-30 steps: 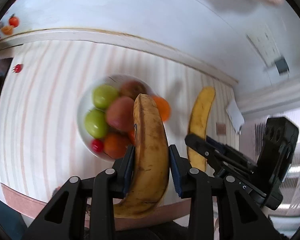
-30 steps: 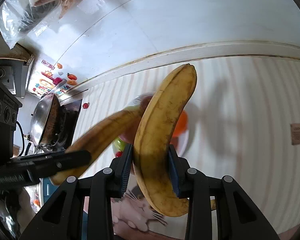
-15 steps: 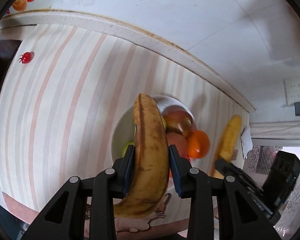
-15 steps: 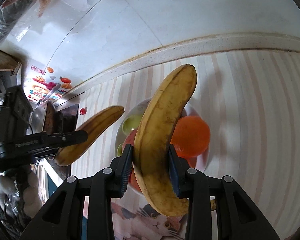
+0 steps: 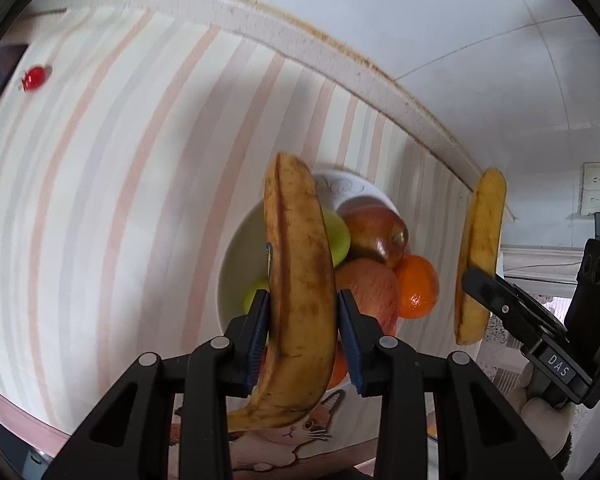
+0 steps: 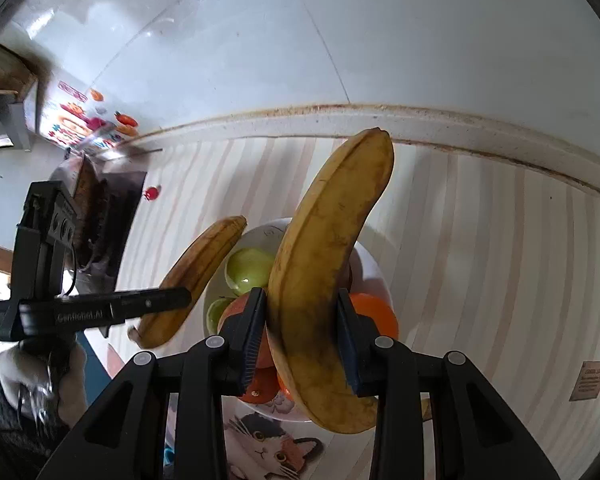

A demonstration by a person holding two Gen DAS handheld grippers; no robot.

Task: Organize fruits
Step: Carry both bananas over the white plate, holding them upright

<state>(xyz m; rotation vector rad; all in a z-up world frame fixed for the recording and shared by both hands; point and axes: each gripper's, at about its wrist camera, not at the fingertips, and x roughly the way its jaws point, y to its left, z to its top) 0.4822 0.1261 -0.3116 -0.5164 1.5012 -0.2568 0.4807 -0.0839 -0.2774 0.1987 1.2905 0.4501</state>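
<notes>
Now we hold one banana in each gripper above the fruit bowl.

Left wrist view: our left gripper (image 5: 303,322) pinches a brown-spotted banana (image 5: 298,280) at centre frame, over the white bowl (image 5: 236,264) of apples and an orange (image 5: 417,286).
Right wrist view: our right gripper (image 6: 302,332) clamps a second banana (image 6: 324,264) at centre, bowl beneath.
</notes>
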